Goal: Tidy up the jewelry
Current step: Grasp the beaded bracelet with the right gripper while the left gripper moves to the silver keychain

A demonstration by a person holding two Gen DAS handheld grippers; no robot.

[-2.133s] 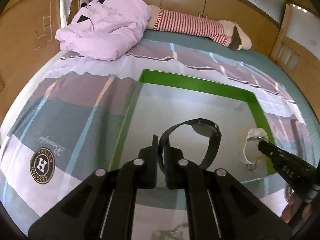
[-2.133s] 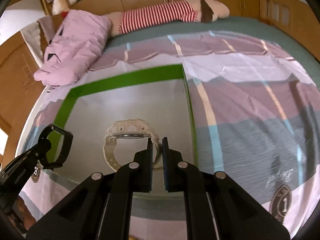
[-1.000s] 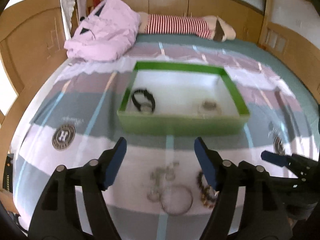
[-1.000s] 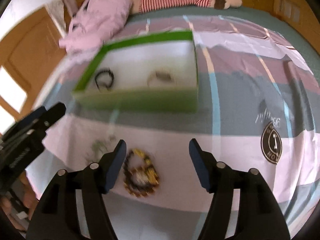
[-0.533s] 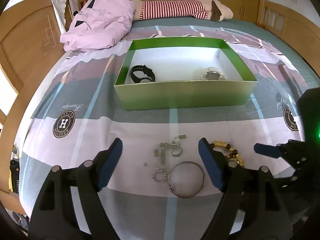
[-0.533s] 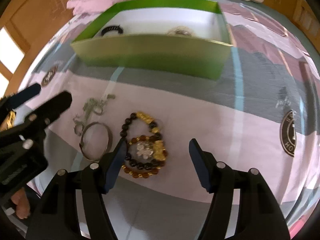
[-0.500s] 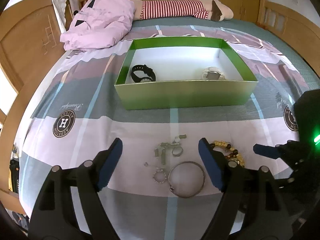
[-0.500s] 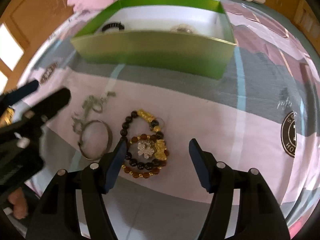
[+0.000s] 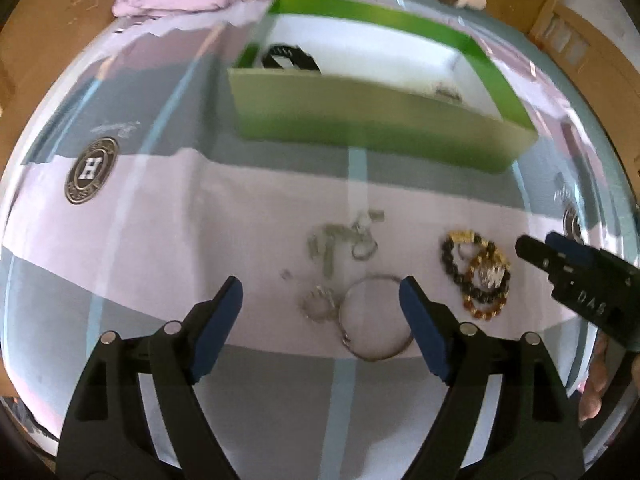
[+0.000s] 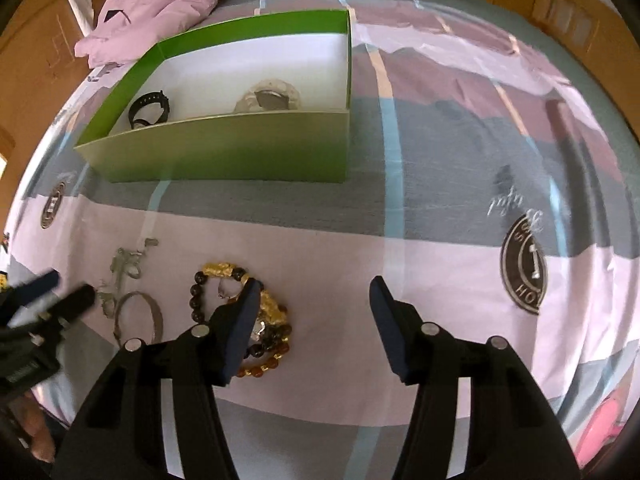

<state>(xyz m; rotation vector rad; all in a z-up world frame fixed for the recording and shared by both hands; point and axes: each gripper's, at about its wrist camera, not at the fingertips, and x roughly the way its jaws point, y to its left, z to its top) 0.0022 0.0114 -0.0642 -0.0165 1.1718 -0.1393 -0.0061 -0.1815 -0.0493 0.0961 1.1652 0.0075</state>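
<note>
Your left tongs (image 9: pixel 320 306) hang spread wide over the bed with nothing clamped. The thin silver metal bangle (image 9: pixel 376 318) lies flat between the blue pads, slightly toward the right-hand pad, with the small tangle of silver chain pieces (image 9: pixel 340 248) just beyond it.

Your right tongs (image 10: pixel 314 306) are closing with only bare striped bedsheet (image 10: pixel 440 264) between the pads. The stack of dark and gold bead bracelets (image 10: pixel 240 304) sits to their left, partly under the left pad (image 10: pixel 240 328); contact is hard to call from this angle.

So the left hand is lined up on the bangle; the right needs to shift left before it grips. The open green cardboard box (image 10: pixel 224 152) lies straight ahead, holding the black wristwatch (image 10: pixel 150 110) and what looks like a pale translucent wristwatch (image 10: pixel 270 98).
</note>
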